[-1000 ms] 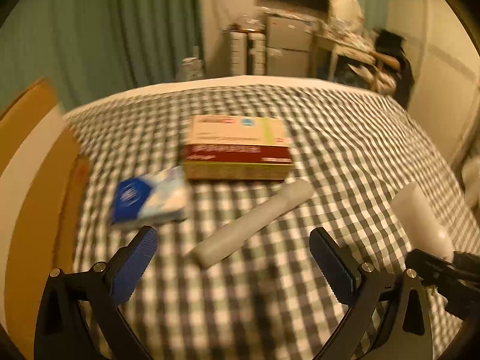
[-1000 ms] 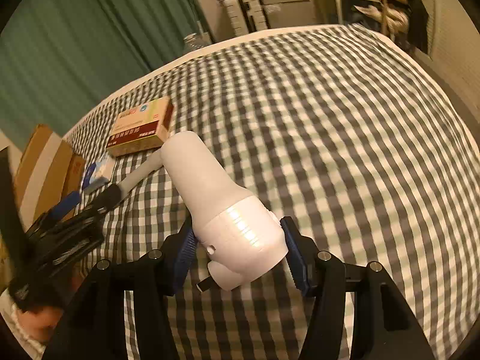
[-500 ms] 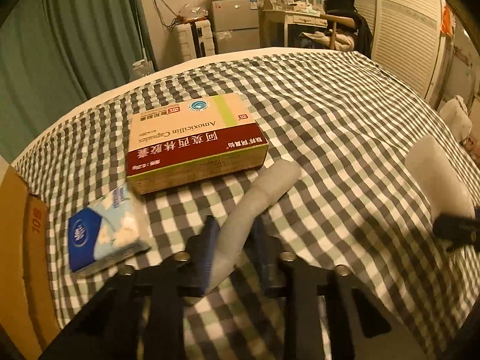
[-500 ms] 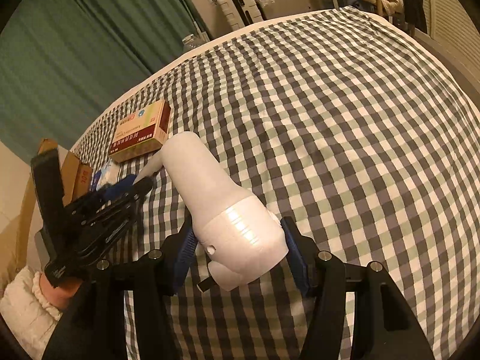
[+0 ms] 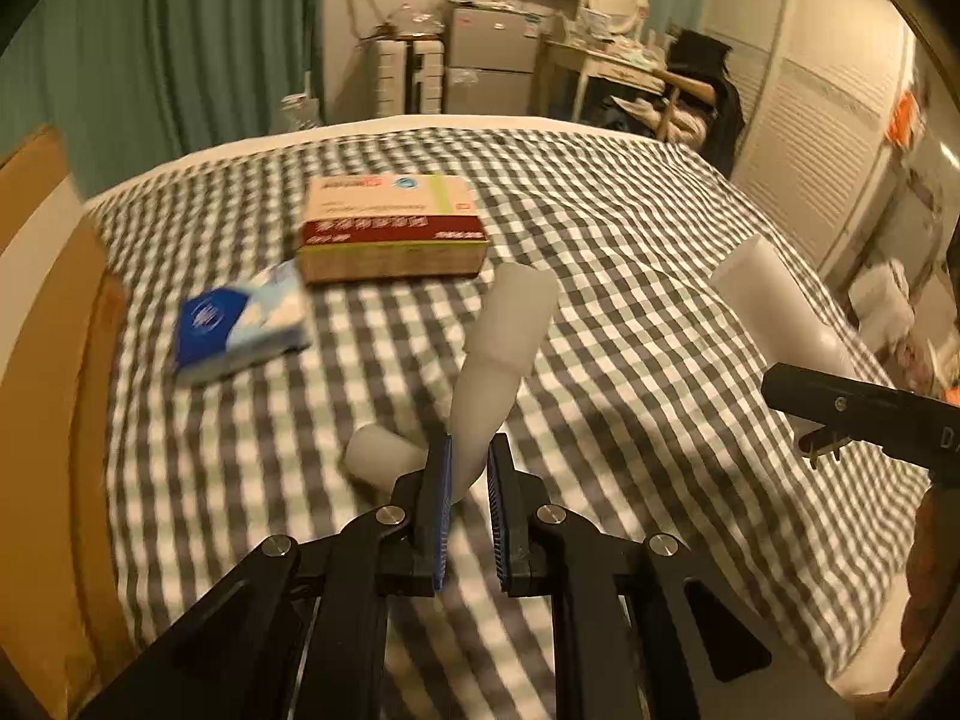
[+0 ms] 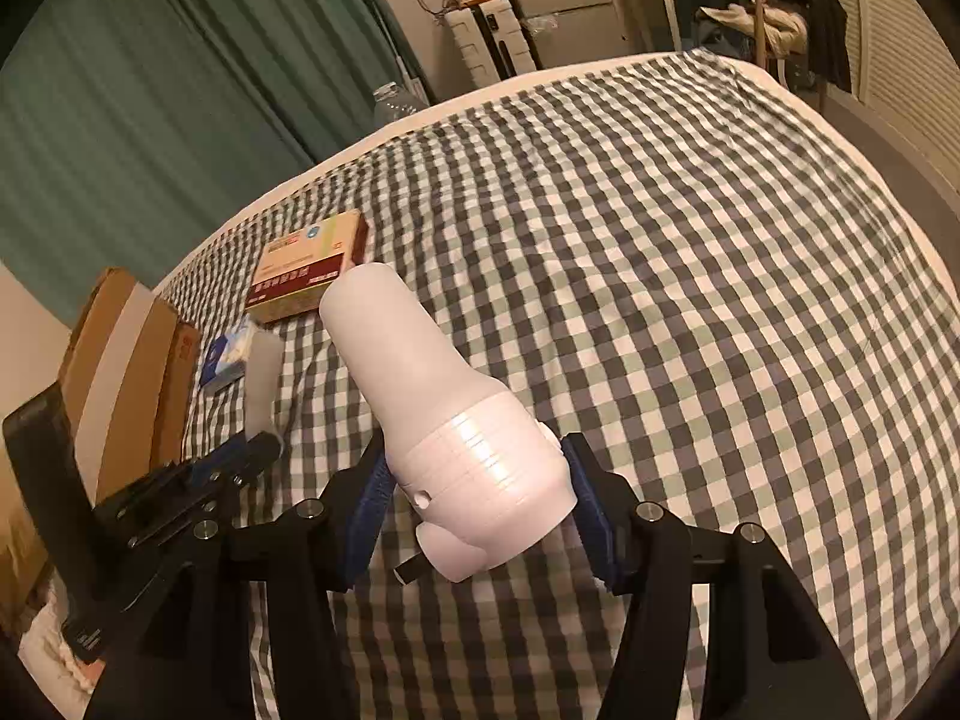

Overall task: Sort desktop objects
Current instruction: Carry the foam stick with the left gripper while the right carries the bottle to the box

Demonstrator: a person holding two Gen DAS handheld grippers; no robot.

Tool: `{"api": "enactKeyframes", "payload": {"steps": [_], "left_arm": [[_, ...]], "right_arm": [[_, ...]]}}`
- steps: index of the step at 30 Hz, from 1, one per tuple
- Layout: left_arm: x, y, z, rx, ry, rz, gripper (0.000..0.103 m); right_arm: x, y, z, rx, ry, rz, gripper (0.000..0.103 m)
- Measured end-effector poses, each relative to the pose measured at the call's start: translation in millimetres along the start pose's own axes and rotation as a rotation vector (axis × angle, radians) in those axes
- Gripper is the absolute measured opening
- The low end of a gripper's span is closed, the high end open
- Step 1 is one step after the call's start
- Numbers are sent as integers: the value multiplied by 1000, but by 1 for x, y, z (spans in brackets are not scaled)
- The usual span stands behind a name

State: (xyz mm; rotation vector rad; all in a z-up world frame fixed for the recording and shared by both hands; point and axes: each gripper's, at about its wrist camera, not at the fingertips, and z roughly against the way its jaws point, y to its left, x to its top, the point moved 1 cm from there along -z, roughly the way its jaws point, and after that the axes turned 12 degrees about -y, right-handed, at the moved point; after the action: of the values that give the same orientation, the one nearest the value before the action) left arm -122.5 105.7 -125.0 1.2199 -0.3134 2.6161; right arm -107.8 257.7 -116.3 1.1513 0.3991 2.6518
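Left hand-held gripper (image 5: 468, 480) clamping narrow on the pale tube (image 5: 501, 354), pointing toward twelve o'clock; right hand-held gripper (image 6: 474, 486) gripping the white dryer-shaped device (image 6: 444, 414) above the checked bed (image 6: 690, 276).

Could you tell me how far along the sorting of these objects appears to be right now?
Nothing looks sorted yet. In hand: the left claw is shut on the grey tube, lifted off the checked cover; the right claw grips the white device. Left: the medicine box and the blue tissue pack lie on the cover, and a small white cap sits beside the left claw.
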Motion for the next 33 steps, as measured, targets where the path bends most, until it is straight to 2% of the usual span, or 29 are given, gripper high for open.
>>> {"api": "enactKeyframes", "payload": {"steps": [8,11,22,28,33], "left_arm": [[-3,17,54,29,-37,96,11],[3,21,77,12,-68,133,11],[29,36,167,-26,-205,157,11],[50,85,221,-8,-284,198,11],[62,141,247,66,-307,198,11]], "right_arm": [[-11,26,24,41,-11,25,55],[-17,43,39,63,-18,48,55],[-32,115,98,107,-57,142,55],[-19,180,115,161,-96,226,55],[-3,248,110,222,-100,251,55]]}}
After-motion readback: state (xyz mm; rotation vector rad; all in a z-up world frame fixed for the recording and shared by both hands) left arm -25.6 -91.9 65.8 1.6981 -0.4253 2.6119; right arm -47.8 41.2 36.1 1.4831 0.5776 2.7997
